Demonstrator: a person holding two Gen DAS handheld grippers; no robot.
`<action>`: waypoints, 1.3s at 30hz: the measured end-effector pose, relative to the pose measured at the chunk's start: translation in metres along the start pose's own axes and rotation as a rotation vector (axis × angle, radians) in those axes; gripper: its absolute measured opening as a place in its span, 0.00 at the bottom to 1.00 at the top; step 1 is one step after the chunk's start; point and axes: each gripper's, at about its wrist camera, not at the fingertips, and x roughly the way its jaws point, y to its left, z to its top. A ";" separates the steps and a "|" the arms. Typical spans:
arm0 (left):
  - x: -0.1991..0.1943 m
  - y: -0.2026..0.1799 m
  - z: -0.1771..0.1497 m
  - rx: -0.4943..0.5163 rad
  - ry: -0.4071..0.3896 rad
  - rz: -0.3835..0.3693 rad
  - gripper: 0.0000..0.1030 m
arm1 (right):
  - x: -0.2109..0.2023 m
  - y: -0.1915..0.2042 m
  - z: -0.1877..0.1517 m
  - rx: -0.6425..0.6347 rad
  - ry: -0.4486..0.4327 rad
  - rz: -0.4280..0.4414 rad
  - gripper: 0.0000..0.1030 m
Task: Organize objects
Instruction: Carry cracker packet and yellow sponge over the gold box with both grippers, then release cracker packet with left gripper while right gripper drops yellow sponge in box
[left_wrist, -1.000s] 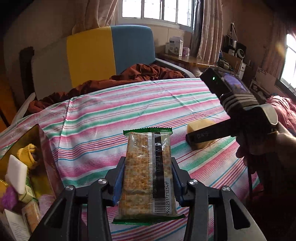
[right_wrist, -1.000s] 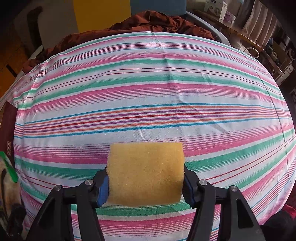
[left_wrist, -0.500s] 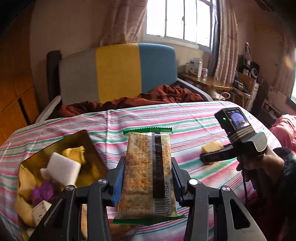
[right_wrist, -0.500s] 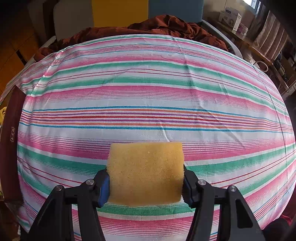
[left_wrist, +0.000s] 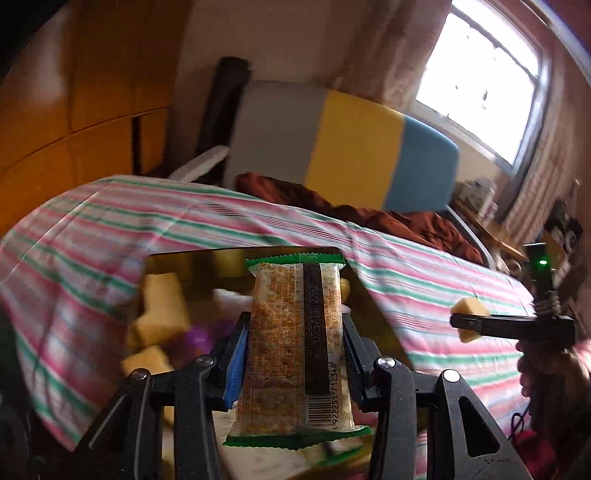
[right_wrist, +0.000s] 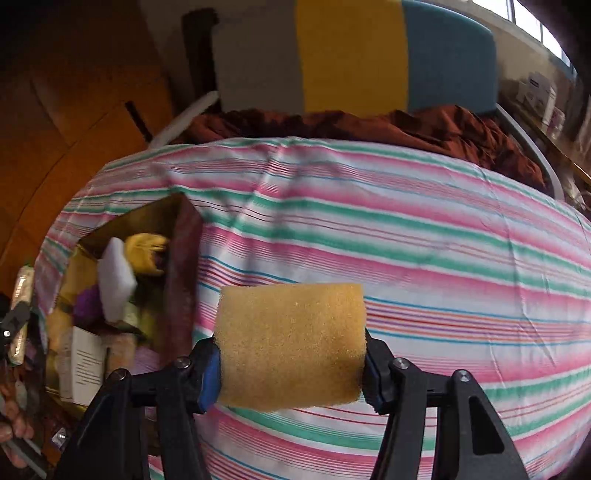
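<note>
My left gripper (left_wrist: 293, 343) is shut on a green-edged cracker packet (left_wrist: 295, 347) and holds it upright over the open gold-lined box (left_wrist: 373, 306). The box holds yellow sponges (left_wrist: 162, 306), a purple thing (left_wrist: 201, 334) and packets. My right gripper (right_wrist: 291, 350) is shut on a yellow sponge (right_wrist: 291, 343) above the striped cloth (right_wrist: 424, 258), just right of the box (right_wrist: 183, 266). In the left wrist view the right gripper (left_wrist: 469, 321) and its sponge (left_wrist: 470, 310) show at the right. The left gripper shows at the left edge of the right wrist view (right_wrist: 11, 325).
The box in the right wrist view holds a white block (right_wrist: 116, 277), a yellow glove-like thing (right_wrist: 147, 253) and a white carton (right_wrist: 86, 365). A grey, yellow and blue chair back (right_wrist: 351, 55) and brown cloth (right_wrist: 424, 125) stand behind the table. A wooden cabinet (left_wrist: 74, 110) is at the left.
My left gripper has swung left with the packet and now hangs over the box. My right gripper has moved left toward the box with the sponge still held.
</note>
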 end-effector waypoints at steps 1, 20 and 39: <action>-0.002 0.012 0.000 -0.019 -0.001 0.010 0.44 | 0.001 0.014 0.004 -0.024 -0.008 0.027 0.58; -0.009 0.082 -0.020 -0.206 0.024 0.037 0.44 | 0.068 0.170 0.044 -0.218 0.056 0.267 0.59; 0.033 0.039 -0.001 -0.145 0.081 -0.120 0.57 | 0.073 0.176 0.076 -0.154 0.004 0.268 0.90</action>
